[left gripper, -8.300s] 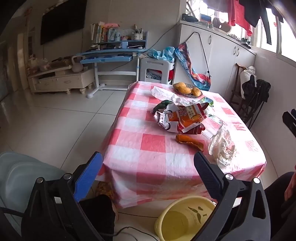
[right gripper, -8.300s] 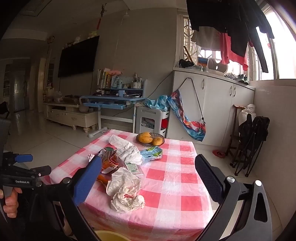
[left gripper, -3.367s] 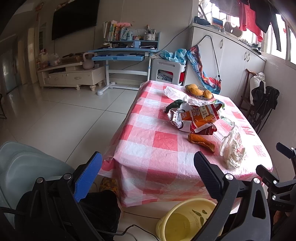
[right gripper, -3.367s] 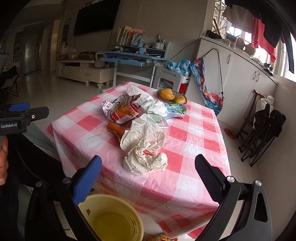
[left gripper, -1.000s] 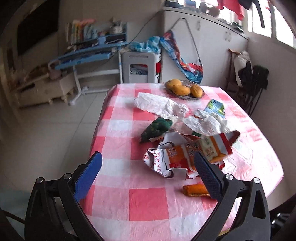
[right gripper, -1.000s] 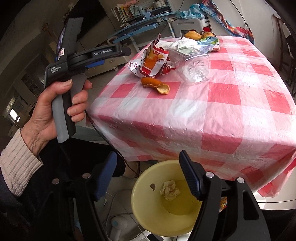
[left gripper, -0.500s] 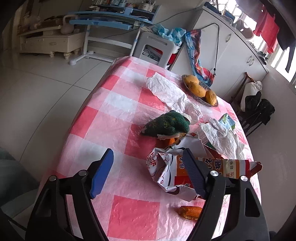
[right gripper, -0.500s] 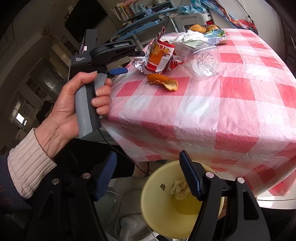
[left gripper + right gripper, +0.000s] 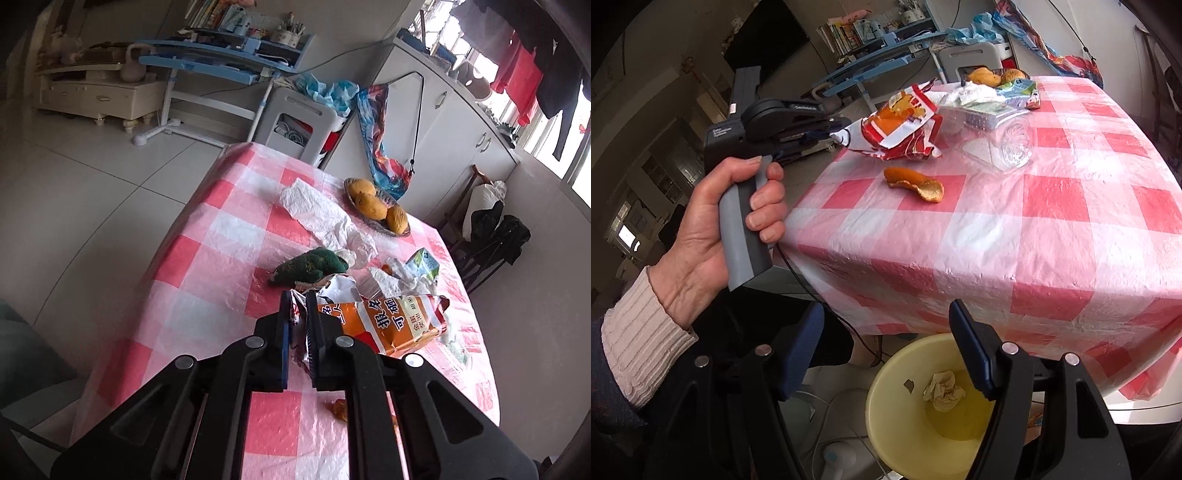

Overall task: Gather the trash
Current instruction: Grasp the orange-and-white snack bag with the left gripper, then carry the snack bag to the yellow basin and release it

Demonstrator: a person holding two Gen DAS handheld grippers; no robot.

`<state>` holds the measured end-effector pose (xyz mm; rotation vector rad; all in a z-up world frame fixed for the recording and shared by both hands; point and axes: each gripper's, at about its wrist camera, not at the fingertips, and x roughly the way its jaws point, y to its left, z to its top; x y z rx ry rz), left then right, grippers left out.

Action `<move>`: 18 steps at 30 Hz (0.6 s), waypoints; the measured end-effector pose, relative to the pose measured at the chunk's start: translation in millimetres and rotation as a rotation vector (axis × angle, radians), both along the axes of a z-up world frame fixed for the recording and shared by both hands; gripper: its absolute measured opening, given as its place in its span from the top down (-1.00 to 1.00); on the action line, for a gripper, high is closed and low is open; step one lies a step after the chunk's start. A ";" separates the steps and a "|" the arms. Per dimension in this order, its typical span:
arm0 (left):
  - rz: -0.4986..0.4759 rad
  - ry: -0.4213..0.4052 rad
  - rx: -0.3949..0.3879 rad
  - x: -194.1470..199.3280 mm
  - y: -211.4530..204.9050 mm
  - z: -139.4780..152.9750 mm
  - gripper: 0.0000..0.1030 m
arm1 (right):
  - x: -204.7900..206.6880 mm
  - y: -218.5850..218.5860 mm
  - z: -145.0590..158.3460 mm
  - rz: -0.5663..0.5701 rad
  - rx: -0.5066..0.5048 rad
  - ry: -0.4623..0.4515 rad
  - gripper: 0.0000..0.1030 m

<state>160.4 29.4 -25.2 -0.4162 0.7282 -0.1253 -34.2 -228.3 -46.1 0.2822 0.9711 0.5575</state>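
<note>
Two blue-padded fingers of the left gripper have just been closing and now pinch the torn edge of an orange-and-red snack bag, which lies crumpled on the pink checked tablecloth. Gripping the bag by its loose corner probably lets it be lifted whole. From the right wrist view the person's hand squeezes the handle, and the bag looks partly raised at the table's near corner. Below, the right gripper hangs with jaws apart and nothing between them, over a yellow bin on the floor that already holds a wad of paper, likely the drop point. An orange peel, a clear plastic container and white wrappers remain on the cloth. A dark green object beside the bag cannot be identified, and the bin's far rim is hidden behind the right gripper.
</note>
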 end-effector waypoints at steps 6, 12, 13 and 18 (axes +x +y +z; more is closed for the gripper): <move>0.037 -0.072 -0.033 -43.9 26.8 29.2 0.84 | -6.4 -12.5 21.0 -0.077 0.015 -0.118 -0.32; 0.031 -0.042 -0.055 -85.8 34.3 21.9 0.84 | -10.8 -27.6 40.1 -0.174 0.043 -0.218 -0.40; 0.018 -0.047 -0.046 -92.4 31.1 22.9 0.84 | -12.0 -30.1 42.4 -0.186 0.049 -0.230 -0.40; -0.085 -0.028 0.018 -129.9 1.7 16.8 0.84 | -15.7 -42.1 50.5 -0.239 0.056 -0.284 -0.46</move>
